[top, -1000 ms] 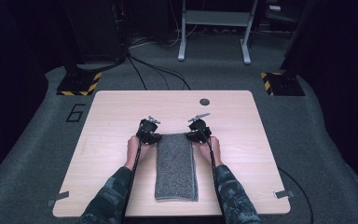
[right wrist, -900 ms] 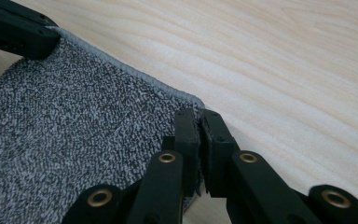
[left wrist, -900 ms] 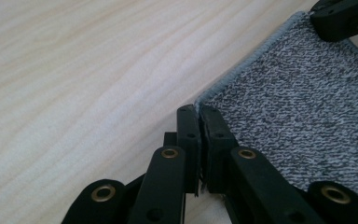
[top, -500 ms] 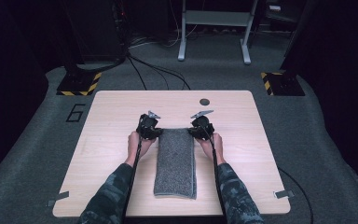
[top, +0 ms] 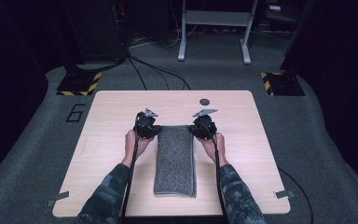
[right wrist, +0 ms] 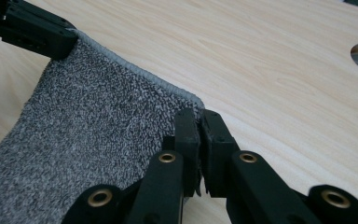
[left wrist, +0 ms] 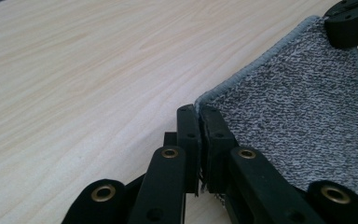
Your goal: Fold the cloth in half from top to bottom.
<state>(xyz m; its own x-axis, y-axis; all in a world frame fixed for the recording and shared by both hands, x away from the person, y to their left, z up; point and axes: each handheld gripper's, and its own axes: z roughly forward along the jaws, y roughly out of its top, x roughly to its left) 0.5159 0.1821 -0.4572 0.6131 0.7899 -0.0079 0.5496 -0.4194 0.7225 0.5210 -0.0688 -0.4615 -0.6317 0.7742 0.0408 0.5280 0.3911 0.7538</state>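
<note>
Nearest me, my two camouflage sleeves come in over the near edge of the desk (top: pixel 112 186), a pale wood-grain top with rounded corners. A grey towel (top: pixel 175 161), folded into a long strip, lies down the middle of it, its near end close to that edge. At the strip's far end my left gripper (top: pixel 148 127) has its jaws clamped on the left corner, and my right gripper (top: pixel 202 127) has its jaws clamped on the right corner; in both gripper views the hemmed edge runs taut between the two and lifts off the wood. Beyond the towel the desk is bare grain up to a small round cable hole (top: pixel 204 101) near the far edge. Past the desk I see grey carpet (top: pixel 37 140) with a "6" marked on it (top: pixel 76 112), black cables (top: pixel 154 70) snaking back, two yellow-and-black striped floor plates (top: pixel 79 84), and farthest, the legs of a light metal stand (top: pixel 214 32) against a dark room.
</note>
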